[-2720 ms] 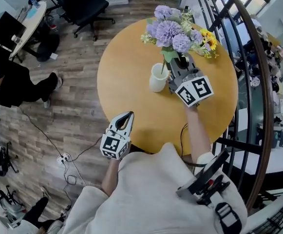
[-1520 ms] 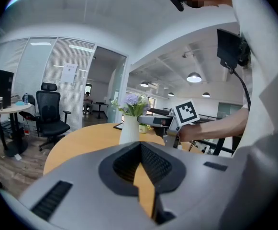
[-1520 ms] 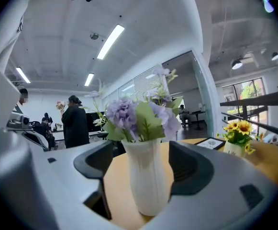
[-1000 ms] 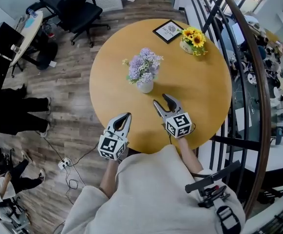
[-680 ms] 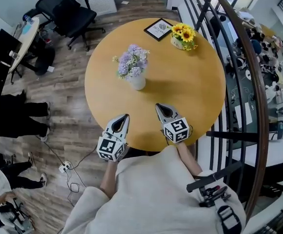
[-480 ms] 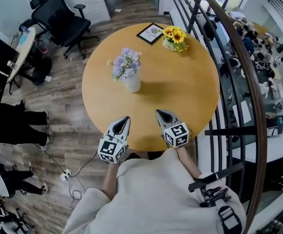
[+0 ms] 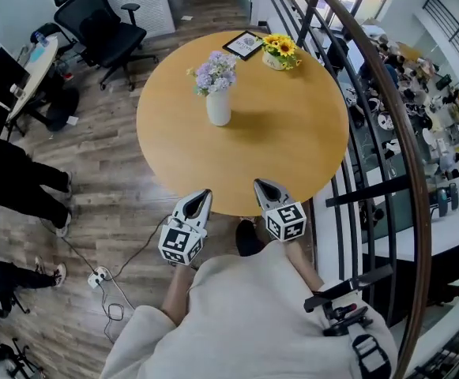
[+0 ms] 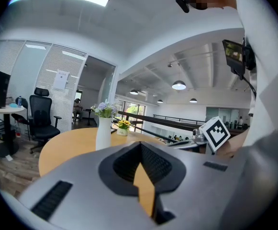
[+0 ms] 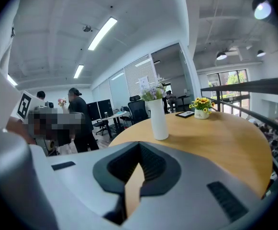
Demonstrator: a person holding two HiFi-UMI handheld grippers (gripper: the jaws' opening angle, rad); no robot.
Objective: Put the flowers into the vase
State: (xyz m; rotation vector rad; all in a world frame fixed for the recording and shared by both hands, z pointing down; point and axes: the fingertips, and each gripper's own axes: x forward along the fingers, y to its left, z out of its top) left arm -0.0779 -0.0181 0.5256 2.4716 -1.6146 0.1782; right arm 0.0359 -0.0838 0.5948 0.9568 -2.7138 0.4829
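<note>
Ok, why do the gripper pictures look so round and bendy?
Left gripper view: a wide lens bends the room into a circle with black corners, and the blocky patch up top hides a face. Right gripper view: same bend, with a patch at left. Head view: sharp, and the vase casts a soft shadow to its right.

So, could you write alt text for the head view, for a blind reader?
Seen from above, a tall white vase holding purple flowers stands on a round wooden table. The left tongs and right tongs, both shut and empty, hover by its near edge; a small pot of yellow sunflowers sits at the far edge.
</note>
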